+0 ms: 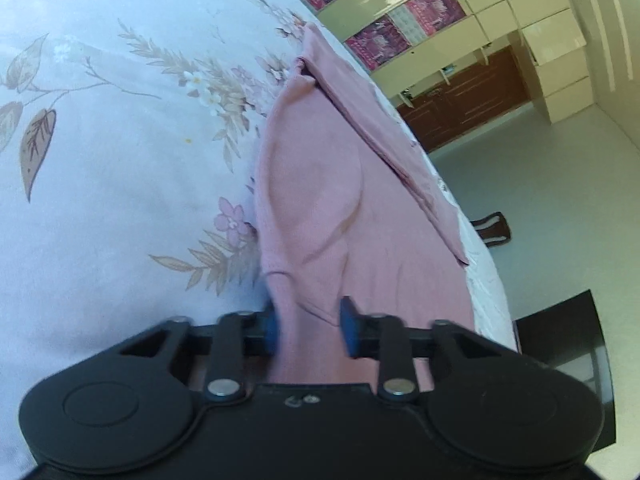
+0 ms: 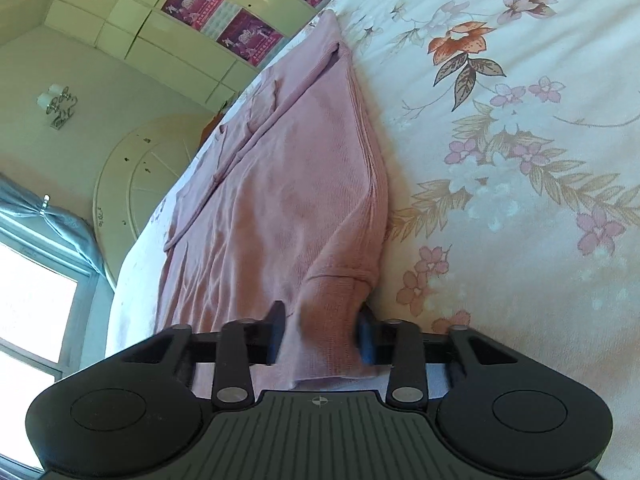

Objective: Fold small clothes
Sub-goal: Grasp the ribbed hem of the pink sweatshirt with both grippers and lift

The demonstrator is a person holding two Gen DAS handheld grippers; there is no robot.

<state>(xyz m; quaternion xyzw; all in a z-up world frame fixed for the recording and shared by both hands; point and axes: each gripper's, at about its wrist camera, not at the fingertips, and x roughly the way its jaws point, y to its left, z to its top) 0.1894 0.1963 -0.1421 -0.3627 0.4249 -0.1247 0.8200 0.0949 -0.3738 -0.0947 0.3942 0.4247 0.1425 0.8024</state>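
Observation:
A pink knit garment [image 1: 340, 184] lies on a floral bedsheet [image 1: 100, 140], partly folded, with a flap doubled over along its right side. My left gripper [image 1: 308, 328] has its blue pads on either side of the garment's near edge, jaws part open with cloth bunched between them. In the right wrist view the same pink garment [image 2: 288, 184] stretches away over the bedsheet [image 2: 520, 160]. My right gripper [image 2: 320, 332] straddles a ribbed cuff or hem [image 2: 332, 292], jaws part open with the cloth between the pads.
The bed edge runs along the right in the left wrist view, with grey floor [image 1: 552, 184], a dark slipper [image 1: 494, 230] and a black block [image 1: 568, 344] beyond. Cream cabinets [image 1: 500, 12] stand at the back. A window [image 2: 32, 312] lies left in the right wrist view.

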